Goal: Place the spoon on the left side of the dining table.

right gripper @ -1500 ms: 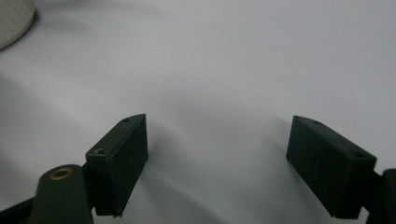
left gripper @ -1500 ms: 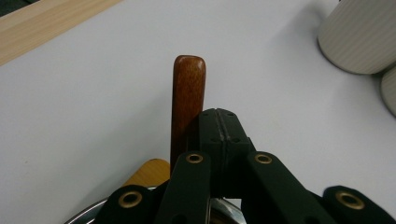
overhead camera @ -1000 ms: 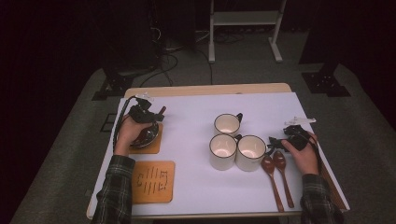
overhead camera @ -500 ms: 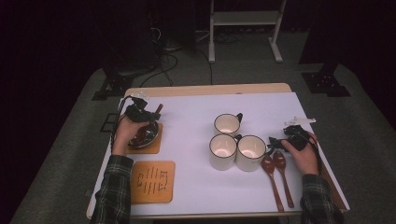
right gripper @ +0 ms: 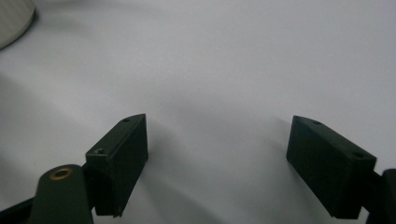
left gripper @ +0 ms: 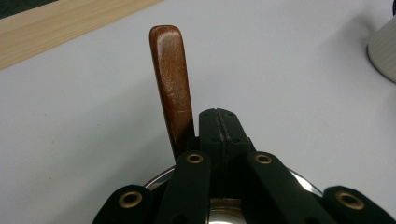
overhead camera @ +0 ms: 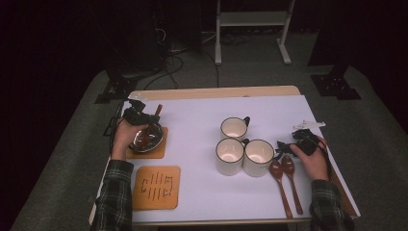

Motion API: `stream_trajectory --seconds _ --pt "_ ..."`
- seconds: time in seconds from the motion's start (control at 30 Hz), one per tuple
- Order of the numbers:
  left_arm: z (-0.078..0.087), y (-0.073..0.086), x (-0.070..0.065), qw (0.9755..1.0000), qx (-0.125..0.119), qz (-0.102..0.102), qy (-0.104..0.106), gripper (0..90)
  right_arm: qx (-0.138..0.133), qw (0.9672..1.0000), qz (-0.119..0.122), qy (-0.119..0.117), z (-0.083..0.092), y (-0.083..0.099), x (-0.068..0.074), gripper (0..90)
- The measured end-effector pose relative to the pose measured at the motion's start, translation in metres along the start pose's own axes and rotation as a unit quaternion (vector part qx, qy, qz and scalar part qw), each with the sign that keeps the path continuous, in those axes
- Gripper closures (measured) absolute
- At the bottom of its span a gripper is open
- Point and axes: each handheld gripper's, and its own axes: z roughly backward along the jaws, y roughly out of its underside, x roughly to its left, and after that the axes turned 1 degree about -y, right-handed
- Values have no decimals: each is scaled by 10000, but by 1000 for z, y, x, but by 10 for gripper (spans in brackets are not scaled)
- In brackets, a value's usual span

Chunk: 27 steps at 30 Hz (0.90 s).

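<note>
Left gripper [overhead camera: 139,115] sits at the table's left edge over the far coaster [overhead camera: 155,150], above a shiny metal bowl [overhead camera: 146,139] that rests on that coaster. Its jaws are pressed together, pad to pad, nothing visible between them. The high view gives the layout; the left gripper view adds the detail: a wooden handle [left gripper: 172,88] runs up just left of the closed jaws and touches their side, while the bowl rim [left gripper: 156,179] curves under the jaws. Whether the jaws touch the bowl I can't tell.

Handle long axis: in the high view it [overhead camera: 157,111] points away from the person, toward the table's far edge, tilted slightly right.

A near coaster [overhead camera: 155,188] lies bare, close to the person. Three mugs [overhead camera: 240,149] cluster mid-table. Two wooden spoons [overhead camera: 285,183] lie just right of them, bowls toward the mugs, handles toward the person.

Right gripper [overhead camera: 288,147] is near the spoon bowls, aimed at the nearest mug. The right gripper view shows its jaws spread wide over bare white table [right gripper: 224,70], with nothing between them.
</note>
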Motion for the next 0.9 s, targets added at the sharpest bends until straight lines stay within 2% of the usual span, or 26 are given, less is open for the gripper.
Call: stream_trajectory --seconds 0.2,0.27,0.37,0.9 --pt "2 2 3 10000 -16 58 -64 900 0 10000 0 0 0 0 0 191" --pt "3 2 4 9998 -92 143 -103 900 -1 10000 0 1 0 0 0 191" --pt "5 3 6 9998 -96 122 -122 900 -2 10000 2 2 0 0 0 191" --pt "16 12 19 9985 -201 418 -300 900 2 10000 1 0 0 0 0 191"
